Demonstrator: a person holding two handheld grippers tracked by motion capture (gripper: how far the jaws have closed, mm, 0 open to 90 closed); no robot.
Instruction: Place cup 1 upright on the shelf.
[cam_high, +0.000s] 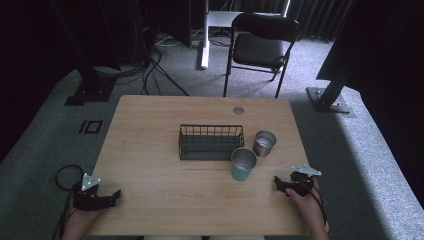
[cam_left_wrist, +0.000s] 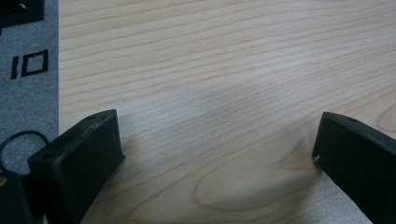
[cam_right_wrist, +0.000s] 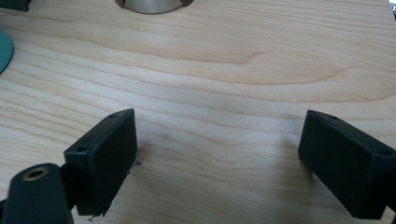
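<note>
A dark green wire basket (cam_high: 211, 142) stands empty at the middle of the wooden table (cam_high: 150, 175). To its right sit a teal cup (cam_high: 243, 164) with a metal inside and a smaller steel cup (cam_high: 263, 143). My left gripper (cam_high: 116, 195) rests at the table's near-left edge, jaws wide apart over bare wood (cam_left_wrist: 219, 135). Near the front right edge my right gripper (cam_high: 277, 184) is open too, with nothing between its jaws (cam_right_wrist: 219, 140). The steel cup's base (cam_right_wrist: 149, 5) and the teal cup's edge (cam_right_wrist: 4, 49) show ahead in the right gripper view.
A round grommet (cam_high: 238, 110) is set in the table's far edge. Behind the table stand a black folding chair (cam_high: 260, 47), a white desk leg (cam_high: 204, 45) and floor cables (cam_high: 150, 70). Black frame posts (cam_high: 332, 90) rise at both sides on grey carpet.
</note>
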